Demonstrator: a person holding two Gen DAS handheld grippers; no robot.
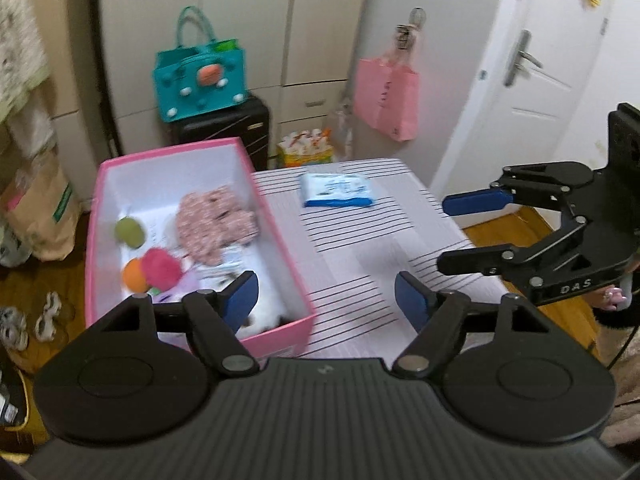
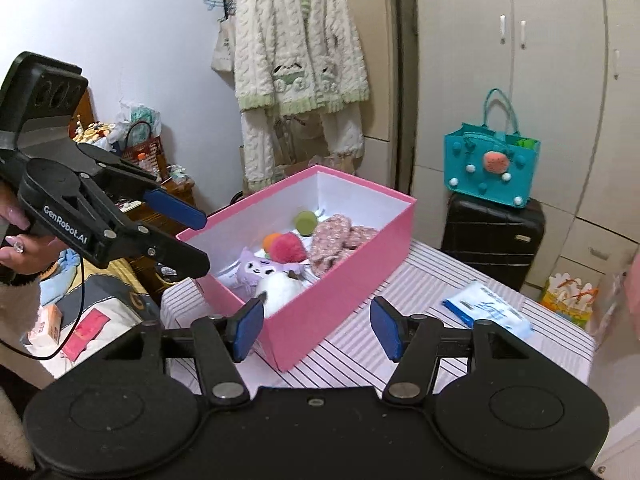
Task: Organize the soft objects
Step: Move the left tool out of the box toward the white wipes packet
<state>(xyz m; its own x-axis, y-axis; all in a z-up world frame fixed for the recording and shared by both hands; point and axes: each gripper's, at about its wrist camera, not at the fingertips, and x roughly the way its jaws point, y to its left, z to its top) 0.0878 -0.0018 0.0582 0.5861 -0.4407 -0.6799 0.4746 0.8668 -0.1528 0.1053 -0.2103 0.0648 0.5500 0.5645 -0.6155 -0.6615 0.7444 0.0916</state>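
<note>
A pink box (image 1: 280, 338) stands on the left part of the striped table (image 1: 360, 248). Inside lie a green ball (image 1: 129, 232), an orange ball (image 1: 135, 274), a pink pompom (image 1: 162, 266), a floral pink cloth (image 1: 216, 224), a white plush (image 2: 280, 286) and a purple plush (image 2: 256, 270). A blue and white soft packet (image 1: 338, 189) lies on the table, to the right of the box. My left gripper (image 1: 326, 300) hangs open over the box's near right corner, holding nothing. My right gripper (image 2: 318, 326) is open and bare in front of the box (image 2: 340, 292), and shows at the right edge (image 1: 444, 232).
A teal bag (image 2: 492, 168) sits on a black suitcase (image 2: 494, 240) behind the table. A pink bag (image 1: 386, 98) hangs by the white door. A fluffy robe (image 2: 300, 60) hangs on the wall. Cluttered furniture stands left of the table.
</note>
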